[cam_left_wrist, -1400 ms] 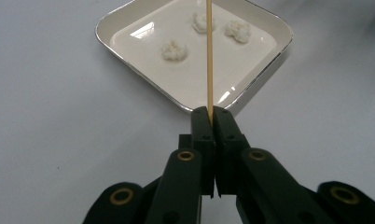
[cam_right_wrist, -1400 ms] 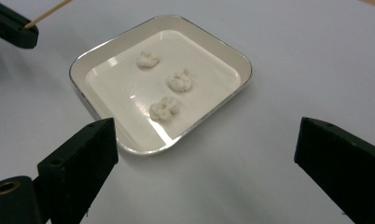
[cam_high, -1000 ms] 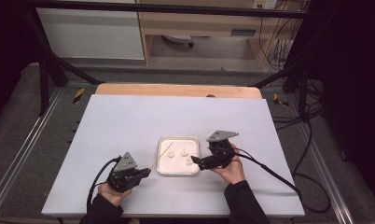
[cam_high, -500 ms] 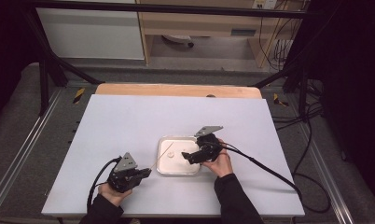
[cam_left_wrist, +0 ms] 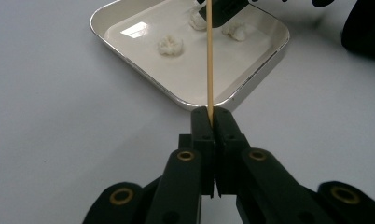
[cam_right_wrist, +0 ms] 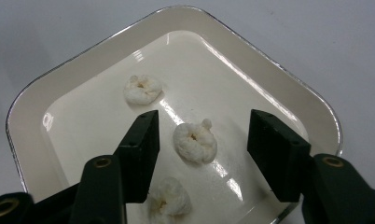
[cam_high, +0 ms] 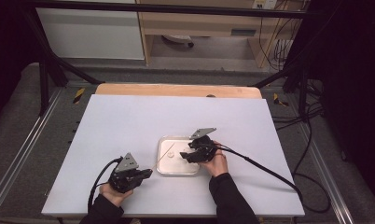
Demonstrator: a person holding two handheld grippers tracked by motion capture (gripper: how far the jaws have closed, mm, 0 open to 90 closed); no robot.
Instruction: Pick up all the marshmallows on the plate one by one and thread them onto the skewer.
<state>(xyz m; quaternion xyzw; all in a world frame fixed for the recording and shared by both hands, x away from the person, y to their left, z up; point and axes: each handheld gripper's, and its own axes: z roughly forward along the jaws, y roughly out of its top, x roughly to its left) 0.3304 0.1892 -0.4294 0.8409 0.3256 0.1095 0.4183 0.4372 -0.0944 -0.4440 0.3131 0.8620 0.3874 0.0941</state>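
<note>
Both black grippers, left gripper (cam_high: 146,173) and right gripper (cam_high: 186,155), bear grey three-cornered plates, brass-ringed screws, black cables; sleeves dark.

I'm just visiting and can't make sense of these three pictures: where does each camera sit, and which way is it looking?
High view: fixed above the person's side, looking forward and down on the table; both forearms, left gripper, right gripper.
Left gripper view: rides that gripper, looking along shut jaws pinching a thin wooden skewer toward the tray.
Right gripper view: rides its gripper, looking down into the tray at a white puffed piece between parted jaws.
Shared: all show the tray.
</note>
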